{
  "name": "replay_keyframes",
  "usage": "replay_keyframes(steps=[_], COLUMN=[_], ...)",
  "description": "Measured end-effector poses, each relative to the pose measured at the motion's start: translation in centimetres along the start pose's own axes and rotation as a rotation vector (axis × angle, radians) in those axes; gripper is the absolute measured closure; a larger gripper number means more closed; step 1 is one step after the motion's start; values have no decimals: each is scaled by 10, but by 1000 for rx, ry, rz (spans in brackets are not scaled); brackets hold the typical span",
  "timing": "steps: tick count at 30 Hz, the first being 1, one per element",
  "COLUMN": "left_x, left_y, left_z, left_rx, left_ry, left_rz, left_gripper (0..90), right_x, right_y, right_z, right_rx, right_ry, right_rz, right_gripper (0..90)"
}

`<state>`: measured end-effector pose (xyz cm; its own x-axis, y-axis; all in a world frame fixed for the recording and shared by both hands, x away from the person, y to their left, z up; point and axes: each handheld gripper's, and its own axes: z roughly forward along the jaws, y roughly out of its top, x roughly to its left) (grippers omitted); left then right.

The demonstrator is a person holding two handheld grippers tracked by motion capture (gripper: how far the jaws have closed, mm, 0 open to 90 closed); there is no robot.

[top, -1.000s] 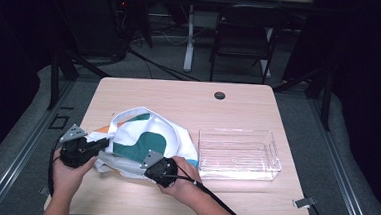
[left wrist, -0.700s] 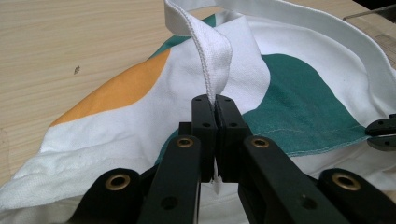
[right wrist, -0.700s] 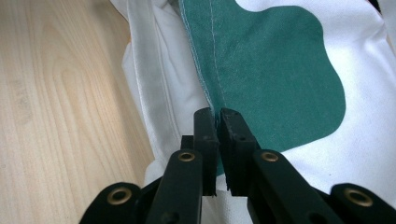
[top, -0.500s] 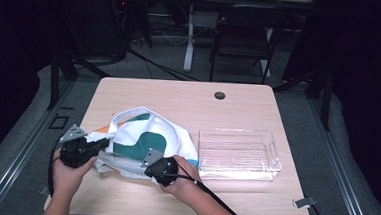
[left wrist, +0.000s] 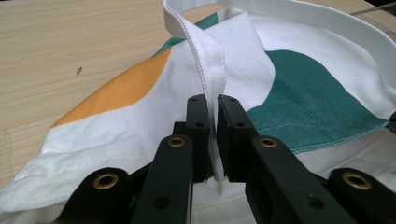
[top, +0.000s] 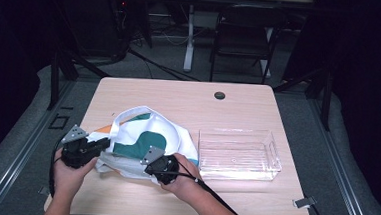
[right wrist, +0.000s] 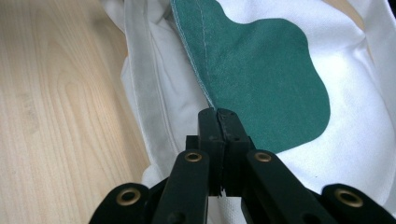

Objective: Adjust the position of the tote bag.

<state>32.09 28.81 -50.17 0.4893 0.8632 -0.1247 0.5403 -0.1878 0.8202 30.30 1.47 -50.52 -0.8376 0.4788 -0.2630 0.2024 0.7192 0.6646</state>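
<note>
Pale wood-grain table [top: 258, 106] bears a crumpled cloth bag [top: 146, 140], both tools [left wrist: 211, 105] [right wrist: 218, 112] pinching its stitched hems.

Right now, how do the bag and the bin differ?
The bag is soft cloth, white with green and orange patches; the bin is rigid clear plastic. The bag lies crumpled with both tongs pinching it; the bin stands empty and untouched. Both rest on the table.

A white, green and orange cloth bag [top: 144, 139] lies on the bench [top: 179, 97] beside a clear bin [top: 238, 153]; left tool [top: 101, 144] and right tool [top: 149, 166] touch its near edges.
</note>
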Motion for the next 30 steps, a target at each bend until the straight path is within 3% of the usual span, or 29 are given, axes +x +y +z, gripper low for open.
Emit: replay_keyframes(steps=[8,12,18,26,30], left_x=[0,1,3,10,10], left_y=[0,1,3,2,2], left_z=[-1,-4,-13,-23,-23], left_rx=[-9,-19,-71,-101,-92], left_ry=[10,39,49,69,82], left_rz=[-1,6,-5,-9,-1], left_gripper=[772,701,625,581,574], right_x=[-2,-3,-7,-14,-17], right_y=[3,4,8,15,19], right_z=[-3,-5,-10,-16,-18], right_rx=[-4,-8,-11,-27,-37], right_ry=[-1,-2,-8,-21,-28], right_rz=[-1,0,-4,12,20], right_gripper=[897,898,898,898,898])
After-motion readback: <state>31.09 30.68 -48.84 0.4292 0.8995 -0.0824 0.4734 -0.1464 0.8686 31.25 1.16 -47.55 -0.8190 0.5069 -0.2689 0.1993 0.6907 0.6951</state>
